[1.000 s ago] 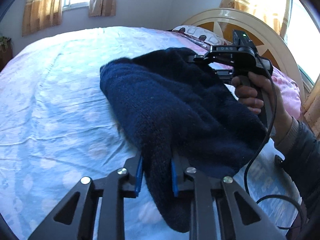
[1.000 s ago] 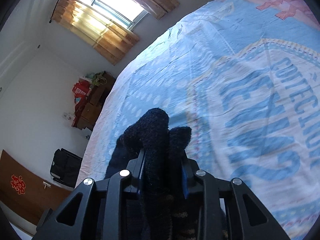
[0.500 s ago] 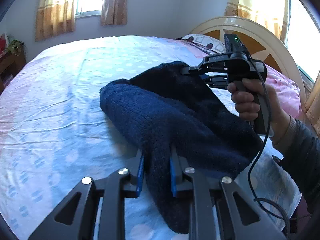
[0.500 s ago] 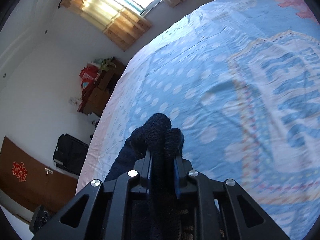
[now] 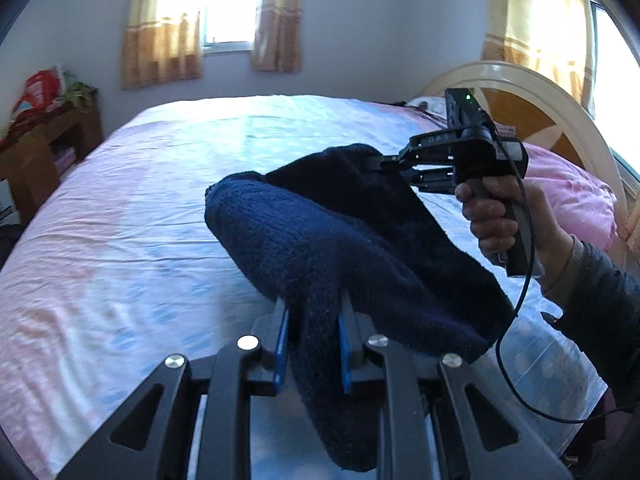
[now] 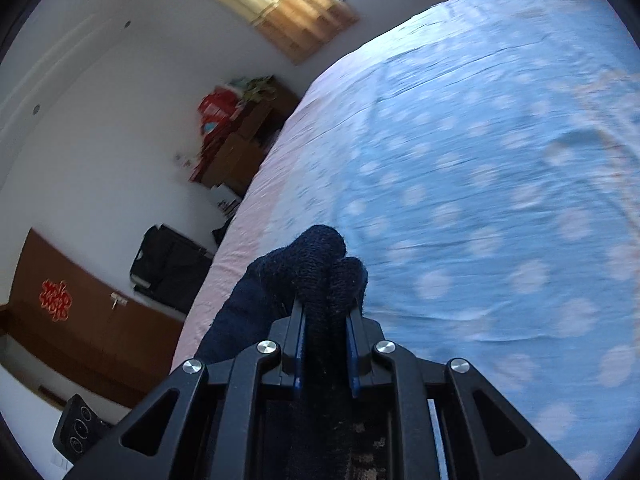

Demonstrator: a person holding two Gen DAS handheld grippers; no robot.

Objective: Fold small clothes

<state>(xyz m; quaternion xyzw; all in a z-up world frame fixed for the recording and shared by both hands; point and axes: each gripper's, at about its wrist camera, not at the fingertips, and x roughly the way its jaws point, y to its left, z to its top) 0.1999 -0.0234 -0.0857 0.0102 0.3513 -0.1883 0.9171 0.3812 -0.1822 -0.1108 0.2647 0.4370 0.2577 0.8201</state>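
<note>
A dark navy knitted garment [image 5: 328, 248] hangs between both grippers above the bed. My left gripper [image 5: 313, 320] is shut on its near edge, with cloth drooping below the jaws. My right gripper [image 5: 380, 162], held in a hand at the right, is shut on the far edge. In the right wrist view the right gripper [image 6: 325, 312] pinches a bunched fold of the garment [image 6: 316, 264], which bulges out past the fingertips.
The bed [image 5: 132, 216] has a light blue and pink dotted sheet [image 6: 500, 200]. A pink pillow [image 5: 568, 200] and a rounded headboard [image 5: 552, 112] are at the right. A wooden side table [image 5: 44, 148] stands left of the bed. A dark bag [image 6: 168, 268] sits on the floor.
Both grippers have lifted the garment higher off the bed and tilted up, so more of the room and windows shows. Both grips are unchanged.
</note>
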